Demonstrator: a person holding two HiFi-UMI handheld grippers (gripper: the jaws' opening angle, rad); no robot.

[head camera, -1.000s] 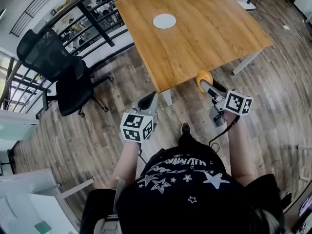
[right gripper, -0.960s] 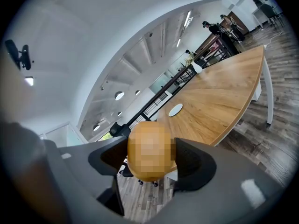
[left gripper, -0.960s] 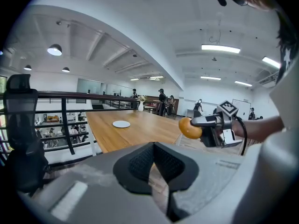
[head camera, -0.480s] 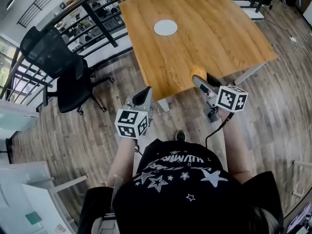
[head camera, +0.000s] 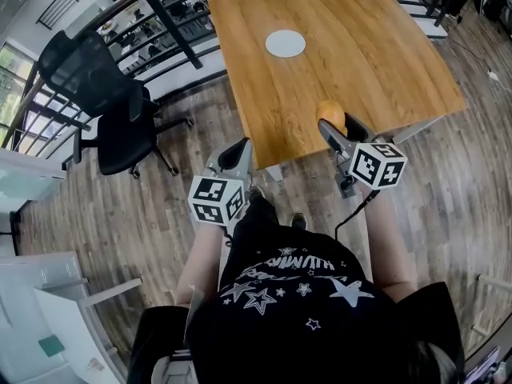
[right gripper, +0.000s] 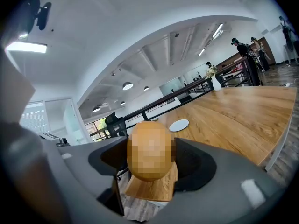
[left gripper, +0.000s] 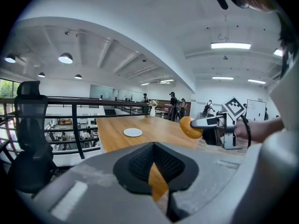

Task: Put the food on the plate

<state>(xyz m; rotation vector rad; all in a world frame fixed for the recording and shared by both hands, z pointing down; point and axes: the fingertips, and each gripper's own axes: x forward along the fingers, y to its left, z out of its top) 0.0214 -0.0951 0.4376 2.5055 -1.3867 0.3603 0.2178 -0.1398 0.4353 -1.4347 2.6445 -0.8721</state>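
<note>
Orange-brown rounded food (right gripper: 150, 150), one piece, clamped between the jaws of the right gripper (head camera: 334, 128); the two dark pads press on its sides and it fills the gap between them. Held in the air at the near edge of the table (head camera: 360, 46), above the wood and not resting on it. Left gripper (left gripper: 152, 146): jaws drawn together at the tips, nothing between them, only a thin sliver of table top showing through behind the tips; carried off the table's near edge, to the left of the food, over the floor (head camera: 448, 182). Plate (head camera: 286, 43): white, round, flat, bare, lying on the table towards its far left part, well apart from the food and from both grippers. Table: light wooden top, pale legs. Vase (left gripper: 152, 110): white, upright, with a few stems, at the table's far edge. Office chair (head camera: 104, 110): black mesh back, standing on the floor left of the table. Railing (head camera: 172, 22): dark metal bars, running past the table's left side, behind the chair. Floor: grey-brown wood planks all round the table.
</note>
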